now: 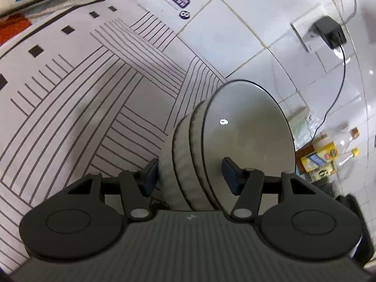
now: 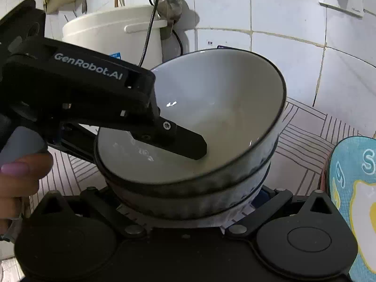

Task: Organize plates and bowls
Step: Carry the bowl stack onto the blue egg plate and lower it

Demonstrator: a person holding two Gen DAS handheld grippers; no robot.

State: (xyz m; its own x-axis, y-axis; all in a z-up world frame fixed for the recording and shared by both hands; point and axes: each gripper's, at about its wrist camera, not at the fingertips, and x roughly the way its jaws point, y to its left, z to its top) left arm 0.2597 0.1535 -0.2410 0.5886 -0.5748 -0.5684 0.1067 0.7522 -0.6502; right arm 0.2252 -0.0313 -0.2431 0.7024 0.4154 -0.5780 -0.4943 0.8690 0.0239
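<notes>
A: Left wrist view first, and the left gripper [image 1: 191, 176] has its fingers set astride the stacked bowls [image 1: 211, 141]. One blue pad [image 1: 151, 176] sits against the ribbed grey outside, the other pad [image 1: 229, 175] is inside the top bowl, over its pale inner wall.

B: So the rim runs right between the fingers. Is it clamped?

A: The outer pad touches the wall; the inner one looks close, but I cannot tell whether it presses. The jaws stand at a middling width around three nested bowls.

B: Over to the right wrist view.

A: The stack [image 2: 211, 122] fills the frame, tilted, black-edged rims showing. The left gripper [image 2: 183, 144] reaches in from the left, one finger lying down inside the top bowl. The right gripper [image 2: 188, 202] sits just beneath the stack, its fingers spread wide either side of the lowest bowl. The bowl hides the pads, so contact is unclear.

B: And the setting?

A: A striped table mat [image 1: 82, 98] under the bowls, white tiled wall [image 2: 293, 23] behind, a cream bucket [image 2: 112, 33] at the back, and a blue board [image 2: 352, 188] at the right edge.
</notes>
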